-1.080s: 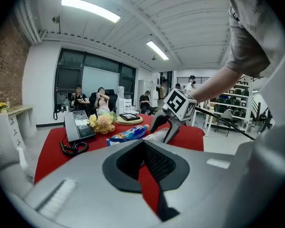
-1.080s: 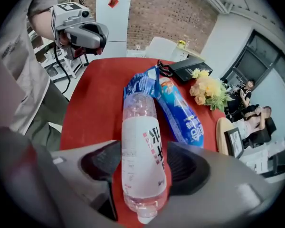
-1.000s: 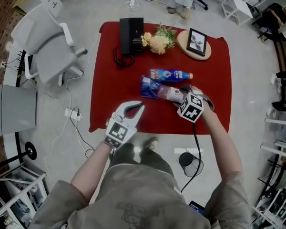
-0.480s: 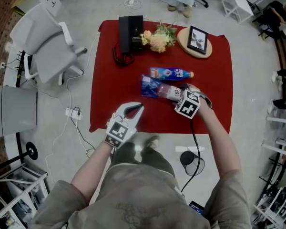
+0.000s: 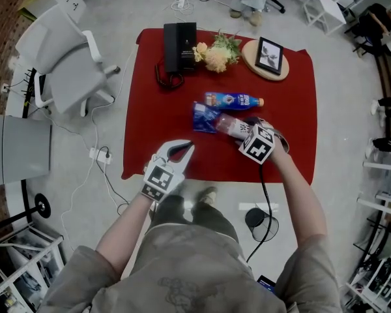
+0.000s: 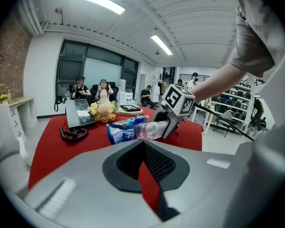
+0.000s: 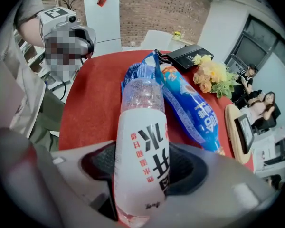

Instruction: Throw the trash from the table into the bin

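Note:
A clear water bottle (image 5: 229, 126) with a white label lies across the red table (image 5: 150, 109), and my right gripper (image 5: 245, 132) is shut on its labelled body (image 7: 141, 127). Touching it on the far side lie a blue wrapper (image 5: 202, 117) and a blue bottle (image 5: 234, 100); the right gripper view shows that blue bottle (image 7: 192, 109) lying alongside the clear one. My left gripper (image 5: 190, 147) hovers at the table's near edge, shut with nothing in it; in the left gripper view its fingertips (image 6: 143, 146) meet, pointing toward the trash.
At the table's far side stand a black desk phone (image 5: 179, 45), a bunch of flowers (image 5: 215, 54) and a framed picture on a round wooden board (image 5: 267, 59). A grey office chair (image 5: 65, 70) stands to the left. Cables lie on the floor.
My right gripper with the clear bottle has shifted slightly toward the table's far side. The left gripper has barely moved.

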Available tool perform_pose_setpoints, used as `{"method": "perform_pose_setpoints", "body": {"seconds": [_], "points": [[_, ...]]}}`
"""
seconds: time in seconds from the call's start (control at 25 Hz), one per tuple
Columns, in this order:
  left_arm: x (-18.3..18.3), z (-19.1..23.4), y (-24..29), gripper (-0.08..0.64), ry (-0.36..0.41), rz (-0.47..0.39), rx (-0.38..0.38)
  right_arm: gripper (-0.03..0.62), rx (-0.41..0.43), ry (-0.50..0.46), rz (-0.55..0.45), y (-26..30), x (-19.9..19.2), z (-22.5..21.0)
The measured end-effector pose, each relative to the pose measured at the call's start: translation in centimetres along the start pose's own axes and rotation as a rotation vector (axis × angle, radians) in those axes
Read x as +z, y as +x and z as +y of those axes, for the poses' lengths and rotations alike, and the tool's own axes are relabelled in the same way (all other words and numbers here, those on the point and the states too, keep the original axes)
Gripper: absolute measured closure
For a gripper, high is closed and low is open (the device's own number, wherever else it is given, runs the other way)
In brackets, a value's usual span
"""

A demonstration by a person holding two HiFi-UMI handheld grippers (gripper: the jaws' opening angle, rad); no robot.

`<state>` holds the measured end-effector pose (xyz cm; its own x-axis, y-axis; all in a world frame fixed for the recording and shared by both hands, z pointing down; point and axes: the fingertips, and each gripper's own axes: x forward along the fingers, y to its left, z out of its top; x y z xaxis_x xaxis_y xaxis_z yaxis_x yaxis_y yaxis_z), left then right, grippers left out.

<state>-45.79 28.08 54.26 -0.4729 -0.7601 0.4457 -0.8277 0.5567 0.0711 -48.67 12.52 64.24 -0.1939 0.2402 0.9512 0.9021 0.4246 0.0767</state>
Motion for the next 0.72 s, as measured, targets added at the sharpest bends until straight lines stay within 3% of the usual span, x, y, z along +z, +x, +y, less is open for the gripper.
{"method": "perform_pose_setpoints", "body": {"seconds": [0.32, 0.72], "points": [[2.8, 0.9, -1.0, 0.552, 0.016, -0.043, 0.025, 0.299, -0.103, 0.196, -0.240, -6.4, 1.5, -0.4], [11.7, 1.6, -4.1, 0.552, 0.100, -0.204, 0.039, 0.299, -0.416, 0.443, -0.684, -20.2, 2.9, -0.8]]}}
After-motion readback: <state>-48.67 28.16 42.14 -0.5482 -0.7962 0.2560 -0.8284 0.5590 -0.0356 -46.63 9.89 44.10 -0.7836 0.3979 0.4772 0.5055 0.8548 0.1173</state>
